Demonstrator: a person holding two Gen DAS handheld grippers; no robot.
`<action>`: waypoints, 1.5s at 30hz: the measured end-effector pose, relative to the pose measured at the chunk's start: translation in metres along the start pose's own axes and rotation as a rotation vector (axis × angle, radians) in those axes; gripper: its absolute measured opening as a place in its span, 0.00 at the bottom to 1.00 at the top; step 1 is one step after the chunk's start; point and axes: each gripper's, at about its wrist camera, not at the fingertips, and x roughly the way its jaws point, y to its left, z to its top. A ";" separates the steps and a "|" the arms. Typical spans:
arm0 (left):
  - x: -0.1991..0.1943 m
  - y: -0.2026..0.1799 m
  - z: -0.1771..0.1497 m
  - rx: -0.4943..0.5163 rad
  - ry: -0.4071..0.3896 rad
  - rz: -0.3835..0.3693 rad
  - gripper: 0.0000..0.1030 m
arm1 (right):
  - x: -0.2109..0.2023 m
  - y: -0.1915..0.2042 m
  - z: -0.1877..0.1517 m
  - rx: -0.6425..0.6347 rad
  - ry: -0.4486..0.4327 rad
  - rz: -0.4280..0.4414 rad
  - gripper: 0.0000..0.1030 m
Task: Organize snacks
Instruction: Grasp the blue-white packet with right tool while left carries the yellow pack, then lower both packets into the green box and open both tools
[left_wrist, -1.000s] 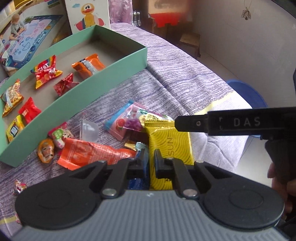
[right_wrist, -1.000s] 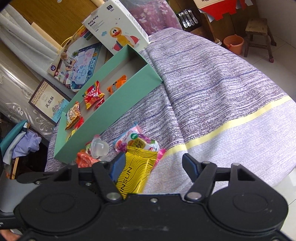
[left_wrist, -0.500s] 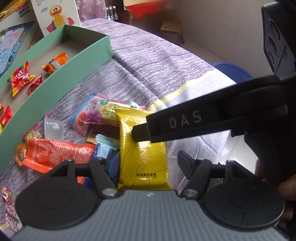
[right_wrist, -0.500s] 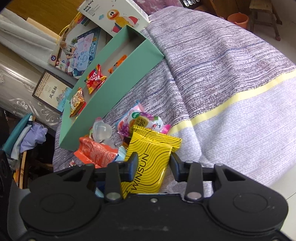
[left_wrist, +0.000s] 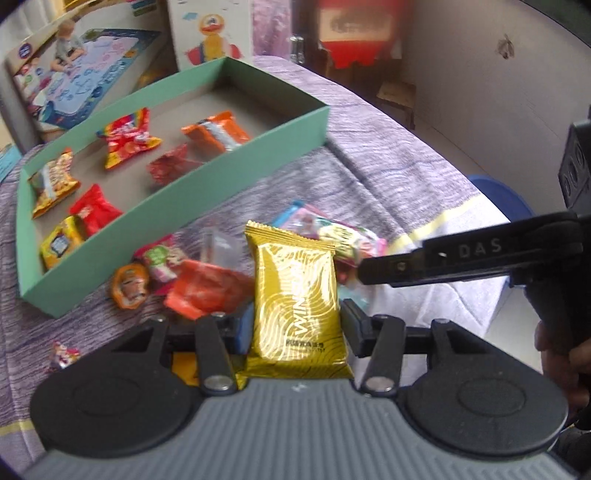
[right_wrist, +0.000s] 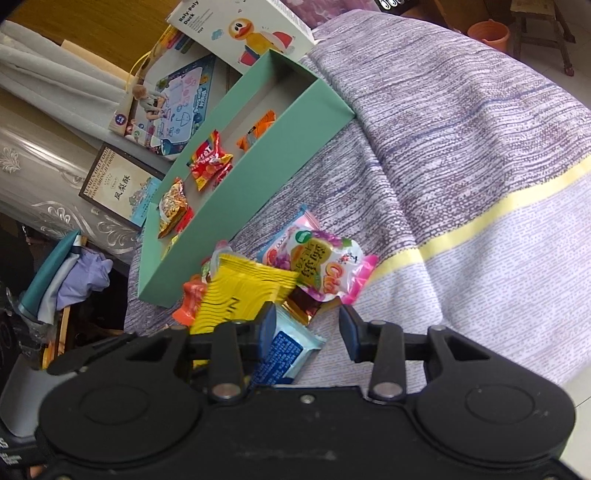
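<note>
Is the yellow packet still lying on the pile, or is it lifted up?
Lifted. The left tool grips the yellow packet at its lower end, and it stands upright above the other snacks.

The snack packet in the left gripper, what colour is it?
Yellow-gold packet with wavy lines, seen best by the left wrist camera.

"WINSUN" runs along the yellow packet (left_wrist: 297, 302), and "DAS" is stamped on the black finger (left_wrist: 469, 256) beside it. The white box (right_wrist: 242, 27) reads "Roly-Poly Duck", and a pink-edged candy bag (right_wrist: 325, 267) shows "Cici".
</note>
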 end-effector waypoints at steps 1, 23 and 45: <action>-0.003 0.011 -0.002 -0.020 -0.004 0.014 0.47 | 0.002 0.001 -0.001 0.000 0.010 -0.001 0.38; -0.007 0.117 -0.038 -0.290 -0.044 0.041 0.47 | 0.055 0.102 -0.028 -0.273 0.068 -0.161 0.43; -0.004 0.198 0.089 -0.378 -0.199 0.120 0.47 | 0.048 0.179 0.175 -0.490 -0.194 -0.252 0.43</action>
